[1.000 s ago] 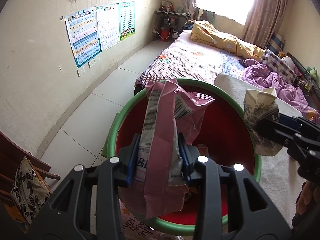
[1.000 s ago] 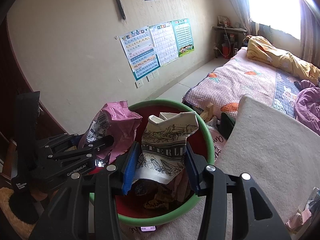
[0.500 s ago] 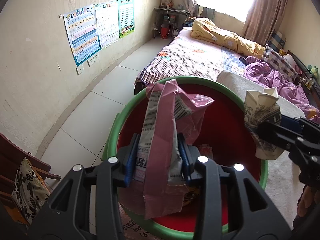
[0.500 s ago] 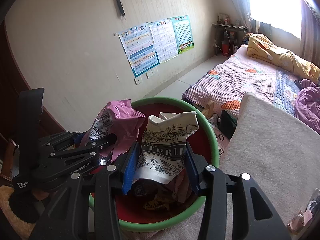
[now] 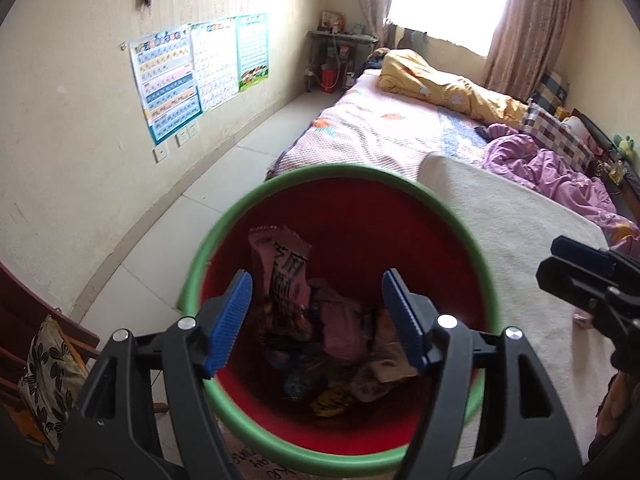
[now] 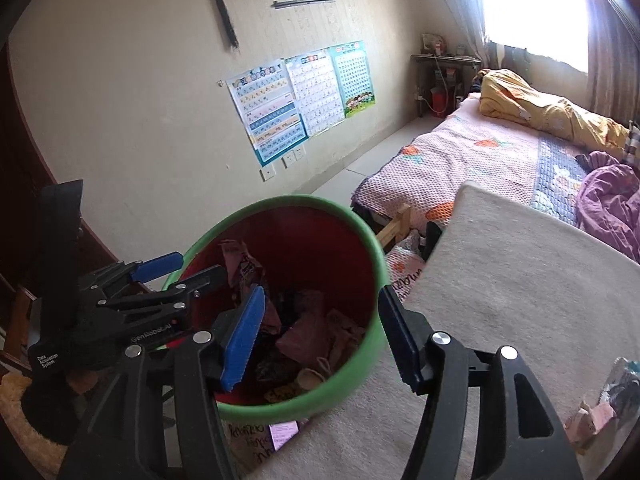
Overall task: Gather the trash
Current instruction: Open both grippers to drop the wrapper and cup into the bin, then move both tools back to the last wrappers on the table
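1. A grey felt-covered table (image 6: 500, 300) fills the lower right of the right wrist view.
2. Crumpled pink wrappers (image 6: 592, 420) lie on it at the lower right edge.
3. The tiled floor (image 5: 168, 232), centre left, carries the bed (image 5: 380, 132).

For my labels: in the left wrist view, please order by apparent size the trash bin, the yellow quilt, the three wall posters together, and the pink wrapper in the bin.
1. Trash bin, nearest the camera.
2. and 3. Yellow quilt and wall posters: look alike.
4. Pink wrapper.
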`<control>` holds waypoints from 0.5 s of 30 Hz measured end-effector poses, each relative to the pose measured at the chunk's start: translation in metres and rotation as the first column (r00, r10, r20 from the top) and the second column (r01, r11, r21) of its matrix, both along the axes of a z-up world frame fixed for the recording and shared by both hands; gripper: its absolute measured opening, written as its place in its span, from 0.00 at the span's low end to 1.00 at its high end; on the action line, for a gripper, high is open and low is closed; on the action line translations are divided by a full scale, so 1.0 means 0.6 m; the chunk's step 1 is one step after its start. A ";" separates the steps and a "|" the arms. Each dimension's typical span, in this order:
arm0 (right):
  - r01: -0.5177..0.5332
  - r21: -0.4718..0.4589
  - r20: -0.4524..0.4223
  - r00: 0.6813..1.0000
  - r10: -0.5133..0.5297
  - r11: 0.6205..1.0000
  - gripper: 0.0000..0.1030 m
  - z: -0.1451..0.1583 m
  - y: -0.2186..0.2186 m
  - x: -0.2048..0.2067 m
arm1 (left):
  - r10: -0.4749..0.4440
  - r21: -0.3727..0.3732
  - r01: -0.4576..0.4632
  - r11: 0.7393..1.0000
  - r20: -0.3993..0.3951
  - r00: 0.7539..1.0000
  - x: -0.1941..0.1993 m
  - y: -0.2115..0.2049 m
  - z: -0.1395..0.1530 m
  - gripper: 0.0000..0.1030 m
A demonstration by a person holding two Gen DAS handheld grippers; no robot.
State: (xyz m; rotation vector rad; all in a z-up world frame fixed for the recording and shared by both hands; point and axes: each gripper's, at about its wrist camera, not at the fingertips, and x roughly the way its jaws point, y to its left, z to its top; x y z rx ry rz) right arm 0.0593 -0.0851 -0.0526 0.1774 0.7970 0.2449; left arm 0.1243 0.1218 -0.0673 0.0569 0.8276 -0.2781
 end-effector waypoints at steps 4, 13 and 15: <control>0.123 -0.032 -0.009 0.992 -0.124 0.992 0.56 -0.004 -0.103 -0.049 | -0.098 -0.035 0.099 0.994 0.028 0.995 -0.036 -0.080 0.013 0.70; 0.349 -0.136 -0.065 0.931 -0.360 0.927 0.56 -0.028 -0.365 -0.146 | -0.451 -0.087 0.449 0.889 0.007 0.893 -0.143 -0.347 -0.011 0.81; 0.354 -0.149 -0.079 0.927 -0.368 0.923 0.57 -0.039 -0.401 -0.157 | -0.520 -0.061 0.519 0.853 0.007 0.854 -0.164 -0.406 -0.024 0.83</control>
